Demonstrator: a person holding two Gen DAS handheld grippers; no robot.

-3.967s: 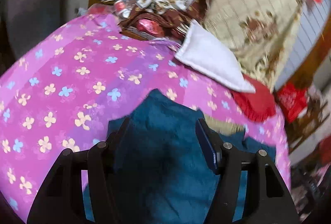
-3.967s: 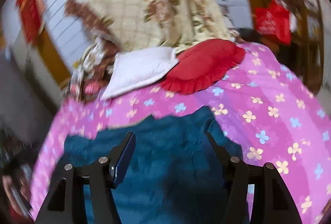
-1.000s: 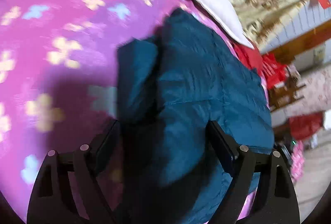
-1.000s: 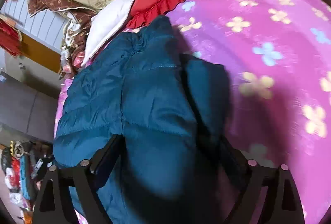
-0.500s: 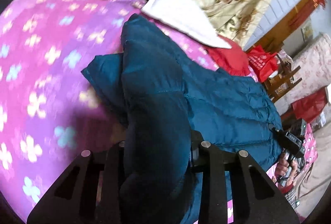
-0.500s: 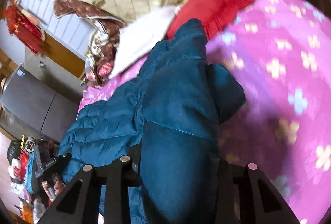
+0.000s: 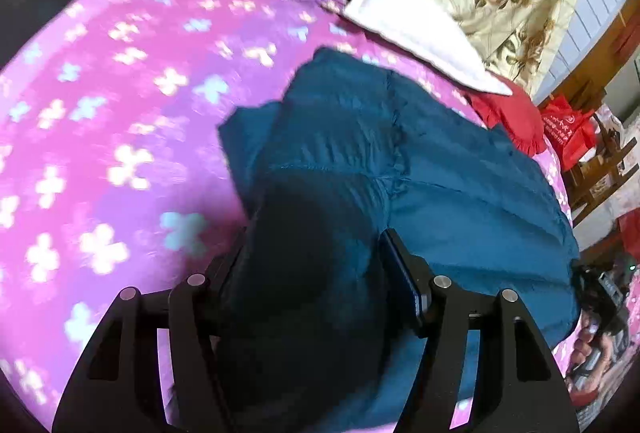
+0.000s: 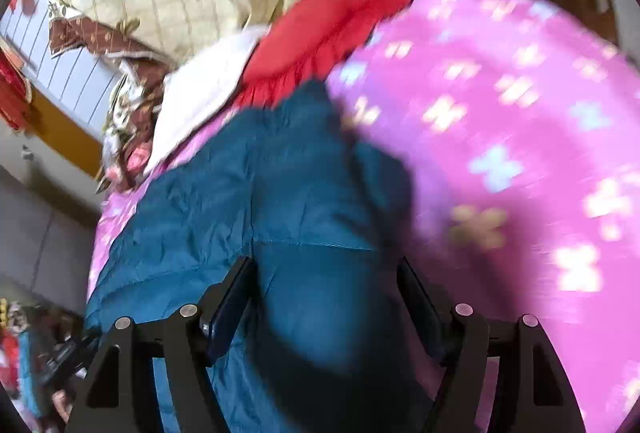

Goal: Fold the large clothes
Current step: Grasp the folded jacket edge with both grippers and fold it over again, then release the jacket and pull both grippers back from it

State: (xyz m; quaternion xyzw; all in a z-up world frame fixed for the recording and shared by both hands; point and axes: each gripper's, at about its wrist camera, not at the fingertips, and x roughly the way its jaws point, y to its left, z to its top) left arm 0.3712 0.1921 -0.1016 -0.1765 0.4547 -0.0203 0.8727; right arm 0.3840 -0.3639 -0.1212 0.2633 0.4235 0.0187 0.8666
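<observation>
Left gripper (image 7: 316, 265): jaws opening, a fold of the teal padded jacket (image 7: 400, 161) between them, pad contact unclear. The jacket lies on the pink floral bedspread (image 7: 120, 113) near the pillow-end edge. Right gripper (image 8: 324, 293): jaws opening around another jacket fold, contact unclear.

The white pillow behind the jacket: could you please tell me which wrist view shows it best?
The left wrist view: there the white pillow lies sharp, almost whole, one end tucked against the red ruffled cushion. The right wrist view shows it blurred, partly covered by the red cushion and the teal jacket.
</observation>
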